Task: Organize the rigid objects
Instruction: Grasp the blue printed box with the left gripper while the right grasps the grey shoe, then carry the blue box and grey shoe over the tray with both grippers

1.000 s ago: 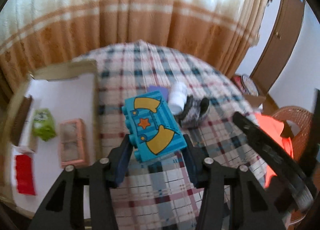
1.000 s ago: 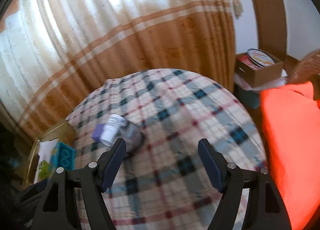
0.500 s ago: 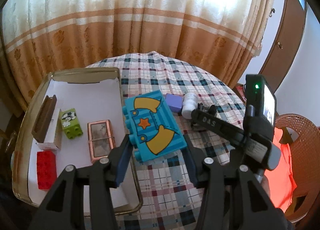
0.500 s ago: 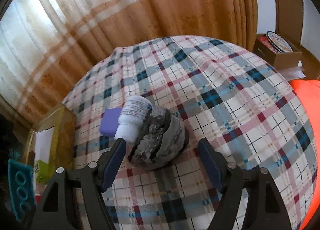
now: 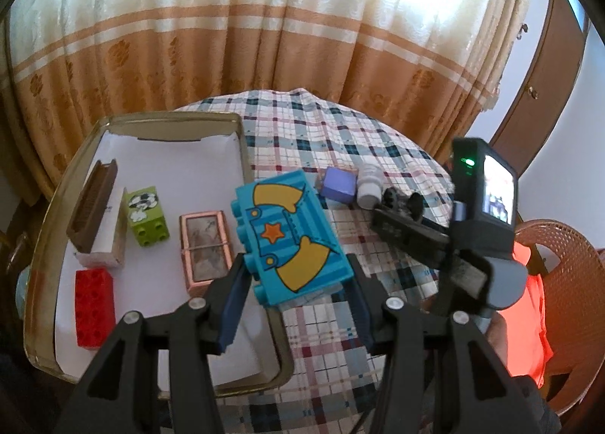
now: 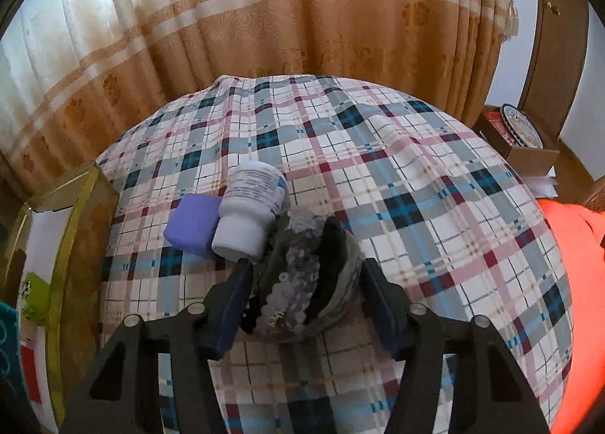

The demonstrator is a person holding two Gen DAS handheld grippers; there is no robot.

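My left gripper (image 5: 297, 282) is shut on a big blue toy brick (image 5: 291, 239) with yellow shapes and an orange star, held above the right rim of the gold tray (image 5: 264, 320). My right gripper (image 6: 306, 301) is open, its fingers on either side of a grey sequined fabric bundle (image 6: 306, 279) on the plaid tablecloth. A white bottle (image 6: 251, 214) lies against the bundle, with a purple block (image 6: 193, 224) at its left. The right gripper also shows in the left wrist view (image 5: 401, 226).
In the tray lie a red brick (image 5: 92, 303), a green brick (image 5: 147, 214), a copper-framed box (image 5: 204, 248) and a brown comb on a white box (image 5: 94, 214). Curtains hang behind the table. A wicker chair (image 5: 559, 267) stands right.
My right gripper has moved forward and down so the sequined bundle now sits between its open fingers. My left gripper, still holding the blue brick, has shifted slightly toward the tray.
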